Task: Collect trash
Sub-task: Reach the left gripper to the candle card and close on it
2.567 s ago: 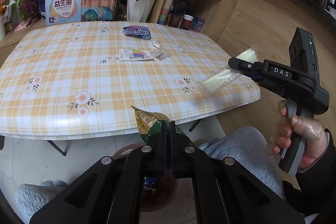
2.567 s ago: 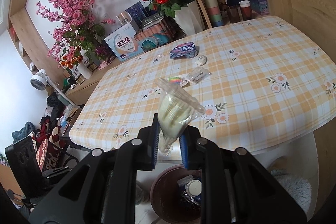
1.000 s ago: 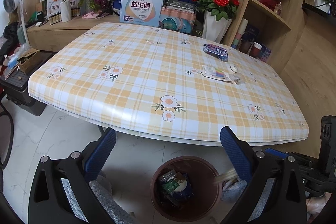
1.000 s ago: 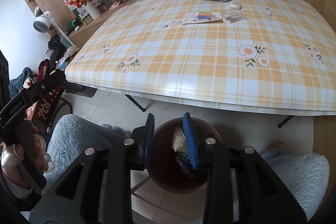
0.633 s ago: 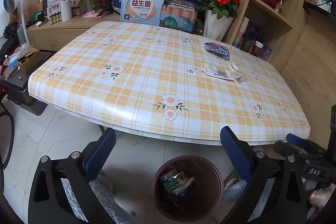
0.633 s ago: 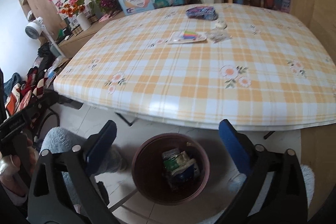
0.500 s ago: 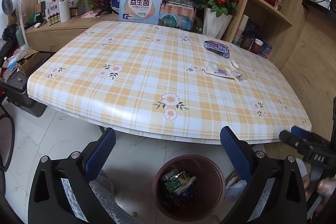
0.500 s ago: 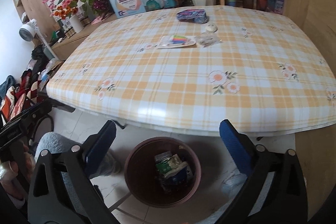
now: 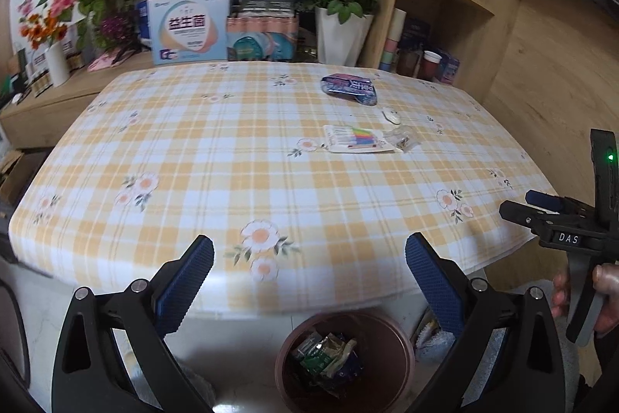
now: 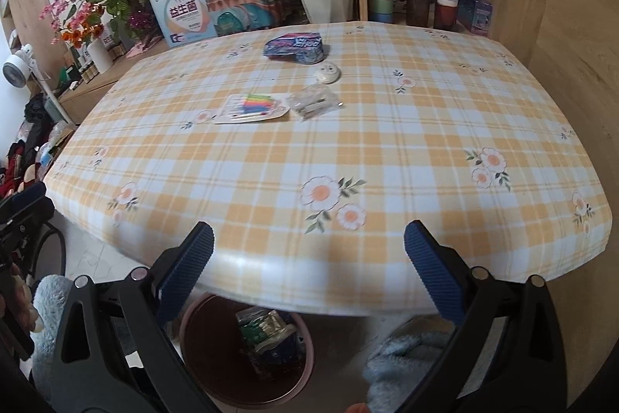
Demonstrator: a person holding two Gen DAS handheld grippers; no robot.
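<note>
A round brown plastic bin (image 9: 344,362) stands on the pale floor just under the near edge of the bench (image 9: 271,180), and it holds crumpled wrappers (image 9: 329,359), green, silvery and dark blue. More trash lies on the bench, well beyond the bin and toward the far right part of the top: a crumpled purple-blue foil packet (image 9: 350,88) farthest from the bin, a small white round piece (image 9: 391,115) just nearer, then a flat white card with coloured stripes (image 9: 358,139) with a crinkled clear plastic wrapper (image 9: 402,138) touching its right end.

The left claw (image 9: 309,277) hangs above the bin with its blue ribbed pads (image 9: 185,283) spread wide; nothing is between them and they touch nothing. The right claw (image 10: 307,273) is also above the bin, over the bench's near edge, and its jaws have just been opening; they stand fully apart and empty, the blue pads (image 10: 433,275) clear of the cloth. In the left wrist view this claw shows from the side, right of the bin, gripped by a hand (image 9: 588,297).

The bench wears a yellow and white checked cloth printed with flowers. Beyond it, farthest from the bin, stand a white vase of red roses (image 9: 336,6) and a white and blue box (image 9: 189,26).
</note>
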